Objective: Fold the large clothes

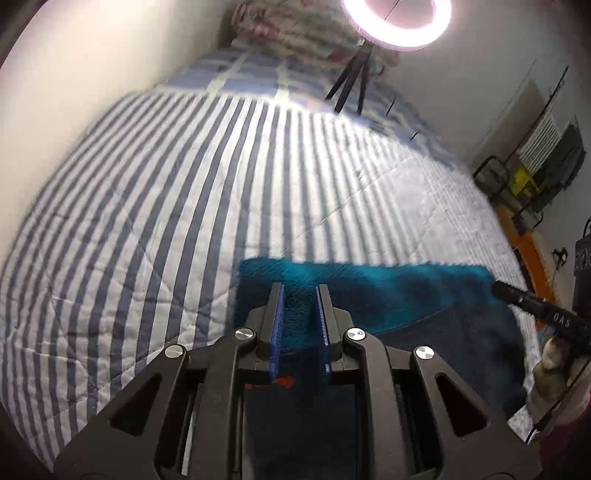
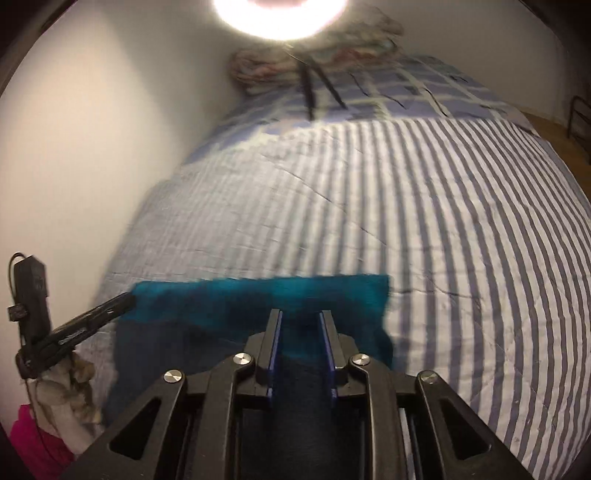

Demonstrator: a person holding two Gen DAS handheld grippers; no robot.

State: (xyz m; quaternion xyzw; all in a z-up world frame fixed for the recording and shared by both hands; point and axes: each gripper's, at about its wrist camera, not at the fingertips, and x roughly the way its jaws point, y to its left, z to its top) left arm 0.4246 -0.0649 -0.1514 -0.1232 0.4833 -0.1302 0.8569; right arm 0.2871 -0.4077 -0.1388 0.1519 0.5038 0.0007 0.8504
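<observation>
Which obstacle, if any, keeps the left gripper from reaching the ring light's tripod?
Probably no obstacle: bare striped quilt lies between the left gripper and the tripod, but its pads hold the teal cloth.

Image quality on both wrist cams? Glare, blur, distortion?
Left wrist: ring light glares pink-white at top, striped quilt motion-blurred, strong fisheye curvature. Right wrist: ring light blown out to white, teal cloth edge smeared, corners vignetted dark.
</observation>
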